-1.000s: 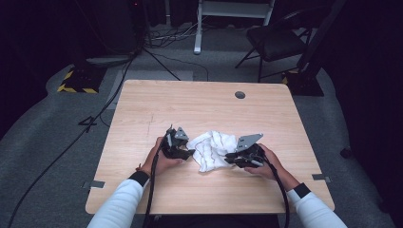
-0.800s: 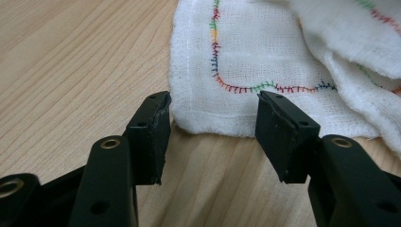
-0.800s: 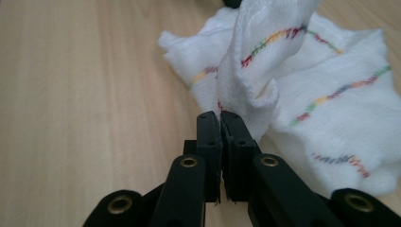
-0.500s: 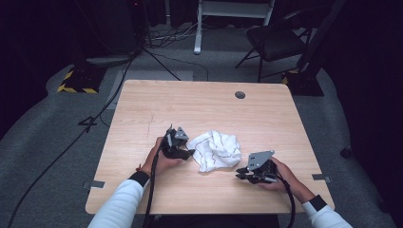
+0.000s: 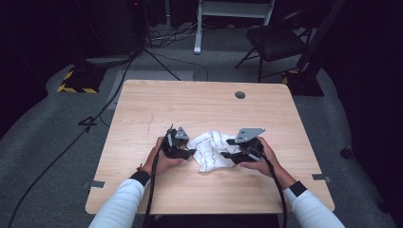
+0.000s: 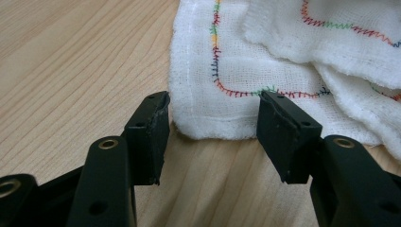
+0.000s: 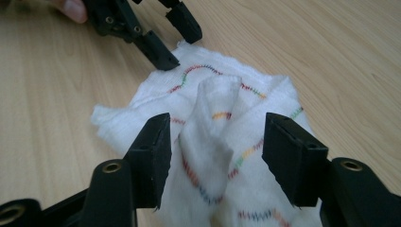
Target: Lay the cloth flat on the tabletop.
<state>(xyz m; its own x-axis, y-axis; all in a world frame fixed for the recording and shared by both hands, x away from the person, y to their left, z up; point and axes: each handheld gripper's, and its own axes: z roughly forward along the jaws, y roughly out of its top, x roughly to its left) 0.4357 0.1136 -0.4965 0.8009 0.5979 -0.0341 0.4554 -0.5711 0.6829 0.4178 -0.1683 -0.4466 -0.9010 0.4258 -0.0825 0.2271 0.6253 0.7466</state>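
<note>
Right gripper (image 5: 227, 150) low at the lower centre of the high view, jaws spread and just now opening, a raised fold of the white cloth (image 5: 212, 149) standing between them in the right gripper view but not pressed by either pad. Left gripper (image 5: 189, 148) just left of it, jaws likewise apart, framing a hemmed corner of the cloth (image 6: 222, 101) in the lower middle of the left gripper view without touching it. Cloth crumpled in the lower middle of the counter (image 5: 199, 107), between both grippers, with a wavy line of multicoloured stitching (image 7: 198, 182) running near the hem. Likely risks from here: closing on the loose peak alone and lifting a bunched layer rather than an edge, leaving the cloth more tangled; pinching through several layers at once, since the folds overlap; left jaws scraping the wood and pushing the corner away instead of catching it, being so low and level with the counter; pulling both ends unevenly and dragging the whole cloth across the counter toward one side. No brand, label or readable writing anywhere on cloth, counter or grippers.
</note>
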